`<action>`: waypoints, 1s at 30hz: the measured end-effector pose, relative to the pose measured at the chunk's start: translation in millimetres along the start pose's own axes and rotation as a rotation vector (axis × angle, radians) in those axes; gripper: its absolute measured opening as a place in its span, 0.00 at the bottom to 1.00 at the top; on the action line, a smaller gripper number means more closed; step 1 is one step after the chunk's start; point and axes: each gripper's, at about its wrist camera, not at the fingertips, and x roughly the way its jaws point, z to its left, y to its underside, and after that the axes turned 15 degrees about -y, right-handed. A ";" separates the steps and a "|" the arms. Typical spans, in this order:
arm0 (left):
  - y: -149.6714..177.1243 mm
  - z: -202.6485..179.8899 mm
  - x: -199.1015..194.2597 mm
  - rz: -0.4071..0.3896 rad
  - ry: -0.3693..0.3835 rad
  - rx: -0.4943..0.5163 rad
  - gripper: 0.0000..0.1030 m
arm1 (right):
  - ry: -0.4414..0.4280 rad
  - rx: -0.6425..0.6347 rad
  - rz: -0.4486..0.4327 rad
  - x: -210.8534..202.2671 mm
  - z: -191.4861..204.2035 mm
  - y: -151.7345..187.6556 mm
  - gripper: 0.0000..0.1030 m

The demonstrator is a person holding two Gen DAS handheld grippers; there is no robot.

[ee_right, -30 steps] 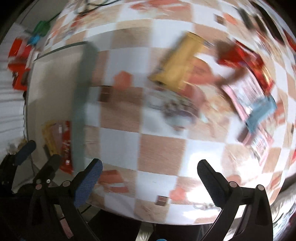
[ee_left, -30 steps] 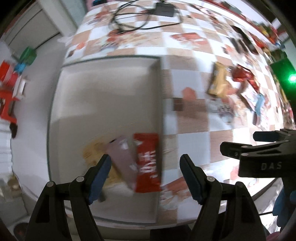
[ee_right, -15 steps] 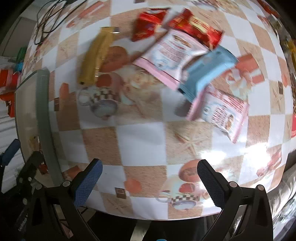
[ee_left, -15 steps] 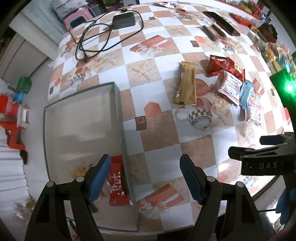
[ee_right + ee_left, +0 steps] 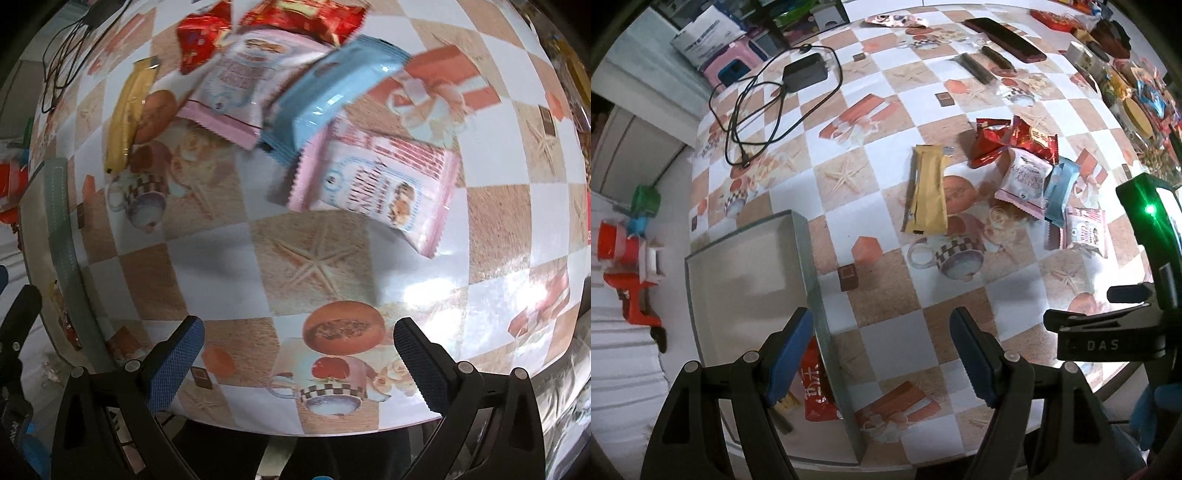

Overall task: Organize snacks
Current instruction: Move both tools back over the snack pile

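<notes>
A grey-green tray (image 5: 809, 266) lies at the table's left edge with a red snack packet (image 5: 816, 384) and a yellow one (image 5: 786, 400) in its near corner. My left gripper (image 5: 882, 350) hangs open above the tray's right wall, nothing between its fingers. To the right lies a loose pile: a yellow bar (image 5: 929, 188), red packets (image 5: 993, 142), a pink-white packet (image 5: 1025, 181), a blue packet (image 5: 1062, 192) and another pink packet (image 5: 1084, 230). My right gripper (image 5: 299, 354) is open and empty above bare tablecloth, just short of the pink packet (image 5: 376, 188) and blue packet (image 5: 332, 96).
A checked tablecloth with printed cups and starfish covers the round table (image 5: 886, 280). A black charger and cable (image 5: 775, 92) lie at the far left, dark bars and a phone (image 5: 1004, 40) at the back, and more snacks crowd the far right edge (image 5: 1137, 96). Red items (image 5: 624, 266) sit on the floor.
Both grippers have swung right, away from the tray. The left one left the tray's snacks behind; the right one now faces the pink and blue packets closely. Both stayed open.
</notes>
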 end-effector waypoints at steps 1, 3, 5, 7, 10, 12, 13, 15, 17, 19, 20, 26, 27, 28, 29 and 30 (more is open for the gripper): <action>-1.6 -2.2 -1.5 0.000 -0.006 0.008 0.77 | -0.003 0.006 0.000 -0.1 -6.2 0.5 1.00; -3.6 -4.5 -3.0 0.001 -0.016 0.015 0.77 | -0.008 0.015 0.001 2.1 -18.0 3.0 1.00; -5.6 -6.4 -5.0 -0.001 -0.027 0.019 0.77 | -0.014 0.026 0.002 1.7 -28.6 5.6 1.00; -7.6 -8.2 -7.3 -0.003 -0.038 0.024 0.78 | -0.019 0.036 0.001 0.7 -39.7 10.3 1.00; -10.7 -10.5 -10.9 -0.008 -0.055 0.030 0.78 | -0.028 0.049 -0.003 8.8 -60.5 28.6 1.00; -11.8 -12.1 -13.0 -0.009 -0.064 0.035 0.78 | -0.034 0.057 -0.005 7.5 -71.5 33.4 1.00; -12.5 -12.8 -14.0 -0.011 -0.067 0.037 0.78 | -0.037 0.061 -0.006 5.1 -75.9 37.7 1.00; -13.3 -14.2 -16.2 -0.016 -0.074 0.041 0.78 | -0.041 0.069 -0.008 4.8 -86.5 39.1 1.00; -13.9 -15.9 -18.1 -0.020 -0.083 0.044 0.78 | -0.045 0.075 -0.008 2.7 -98.1 42.2 1.00; -14.4 -17.4 -19.5 -0.024 -0.093 0.049 0.78 | -0.049 0.081 -0.007 0.7 -100.1 42.7 1.00; -14.8 -18.2 -20.2 -0.025 -0.098 0.052 0.78 | -0.051 0.083 -0.007 -1.6 -99.4 44.6 1.00; -17.4 -20.2 -21.6 -0.028 -0.113 0.058 0.78 | -0.057 0.098 -0.006 0.8 -128.2 53.0 1.00; -18.0 -20.6 -21.8 -0.028 -0.115 0.058 0.78 | -0.057 0.100 -0.006 1.1 -132.8 54.3 1.00; -18.8 -21.1 -22.0 -0.029 -0.116 0.060 0.78 | -0.058 0.103 -0.006 1.6 -136.6 55.5 1.00; -19.3 -21.6 -21.9 -0.029 -0.117 0.061 0.78 | -0.058 0.104 -0.007 1.7 -138.9 56.1 1.00; -19.9 -22.1 -21.9 -0.029 -0.117 0.061 0.78 | -0.058 0.106 -0.007 1.6 -142.5 56.6 1.00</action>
